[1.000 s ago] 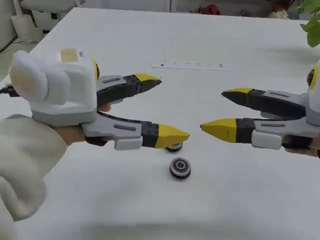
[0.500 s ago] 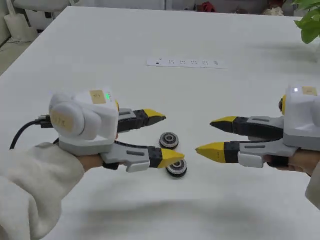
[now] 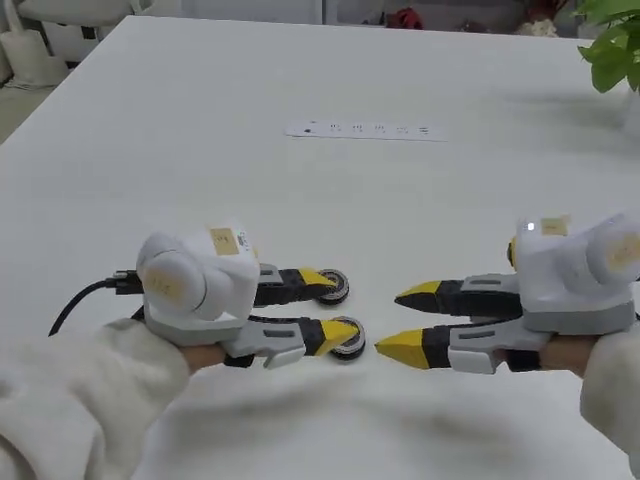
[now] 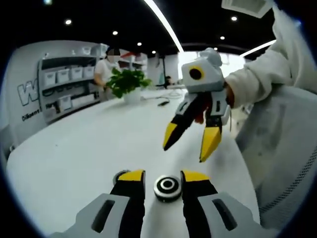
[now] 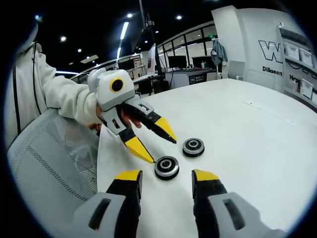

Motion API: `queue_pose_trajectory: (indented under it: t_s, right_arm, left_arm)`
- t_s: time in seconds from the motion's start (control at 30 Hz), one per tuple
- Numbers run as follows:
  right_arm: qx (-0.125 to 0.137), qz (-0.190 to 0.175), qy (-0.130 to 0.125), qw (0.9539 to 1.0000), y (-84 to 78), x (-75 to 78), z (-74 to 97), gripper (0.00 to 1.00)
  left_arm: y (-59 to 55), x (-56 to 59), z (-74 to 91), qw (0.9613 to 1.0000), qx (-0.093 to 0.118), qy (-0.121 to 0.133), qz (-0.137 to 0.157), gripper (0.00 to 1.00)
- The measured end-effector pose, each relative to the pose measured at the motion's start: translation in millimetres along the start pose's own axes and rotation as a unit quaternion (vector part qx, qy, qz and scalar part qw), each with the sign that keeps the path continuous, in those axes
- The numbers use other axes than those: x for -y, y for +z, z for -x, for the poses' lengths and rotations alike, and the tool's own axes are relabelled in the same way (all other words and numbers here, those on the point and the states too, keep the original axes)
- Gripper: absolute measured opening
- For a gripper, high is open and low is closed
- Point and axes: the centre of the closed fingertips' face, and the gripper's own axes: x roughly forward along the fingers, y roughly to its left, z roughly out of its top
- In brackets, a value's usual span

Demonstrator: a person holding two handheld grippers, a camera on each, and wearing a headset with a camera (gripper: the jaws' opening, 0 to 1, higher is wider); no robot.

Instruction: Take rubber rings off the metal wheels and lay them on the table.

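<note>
Covering part of near wheel [image 3: 353, 348]: left tool [image 3: 341, 304]

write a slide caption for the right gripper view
Open right gripper faces the near wheel, the open left gripper opposite; second wheel lies beyond.

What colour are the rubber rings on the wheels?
The rubber rings are black, on silvery wheels; best in the right gripper view.

The white worktop [image 3: 180, 130] carries a far wheel [image 3: 340, 290] and a near wheel [image 3: 352, 347] toward 6 o'clock, and a flat power strip [image 3: 365, 130] toward 12 o'clock.
</note>
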Motion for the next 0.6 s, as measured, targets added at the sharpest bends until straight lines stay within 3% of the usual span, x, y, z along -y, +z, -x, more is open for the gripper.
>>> queue_pose_trajectory:
  t_s: [0.13, 0.4, 0.5, 0.6]
  right_arm:
    - [-0.005, -0.006, 0.007, 0.9999, -3.2, -3.9, -3.0, 0.36]
    - [-0.02, -0.005, 0.01, 0.9997, -14.1, -4.0, -10.1, 0.35]
    - [-0.029, -0.005, 0.011, 0.9995, -18.5, -4.6, -12.8, 0.33]
    - [-0.028, -0.011, 0.012, 0.9995, -20.3, -5.3, -13.8, 0.32]
  left_arm:
    - [-12.0, 3.2, -4.6, 0.9998, -0.017, -0.008, 0.0, 0.23]
    - [-22.1, 3.8, -7.3, 0.9994, -0.033, -0.006, 0.009, 0.16]
    - [-23.1, 3.8, -6.4, 0.9993, -0.03, -0.006, 0.024, 0.14]
    - [-23.2, 4.5, -5.7, 0.9993, -0.033, -0.007, 0.014, 0.14]
